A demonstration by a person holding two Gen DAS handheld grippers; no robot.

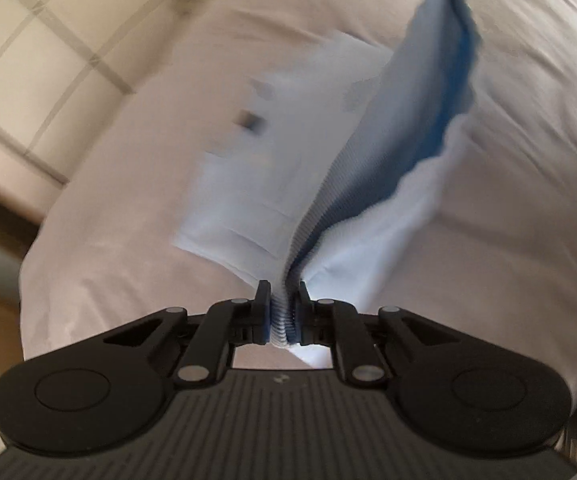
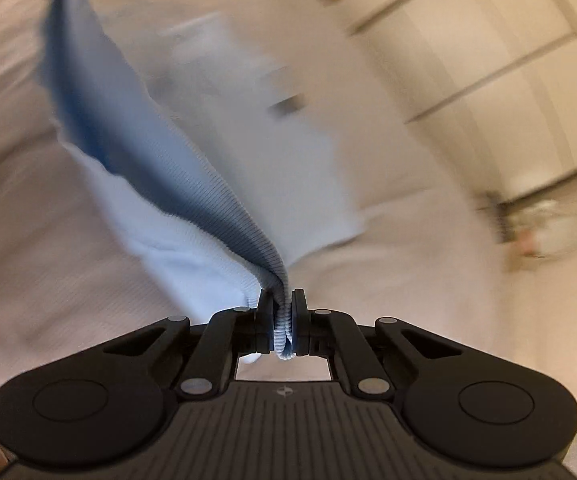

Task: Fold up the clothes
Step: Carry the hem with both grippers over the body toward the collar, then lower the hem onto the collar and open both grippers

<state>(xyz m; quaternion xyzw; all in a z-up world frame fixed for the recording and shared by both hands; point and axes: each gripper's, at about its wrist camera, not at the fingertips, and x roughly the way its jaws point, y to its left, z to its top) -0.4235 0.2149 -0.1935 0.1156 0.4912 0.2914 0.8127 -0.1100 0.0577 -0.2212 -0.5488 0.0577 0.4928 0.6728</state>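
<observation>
Now, blue garment (image 1: 400,128) pinched in left tool (image 1: 283,312), right tool (image 2: 281,312).

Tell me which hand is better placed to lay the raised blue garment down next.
Neither clearly: both hold it alike. The left tongs and the right tongs are each shut on the ribbed edge of the garment, stretched between them above the bed. Probably both lower together.
</observation>
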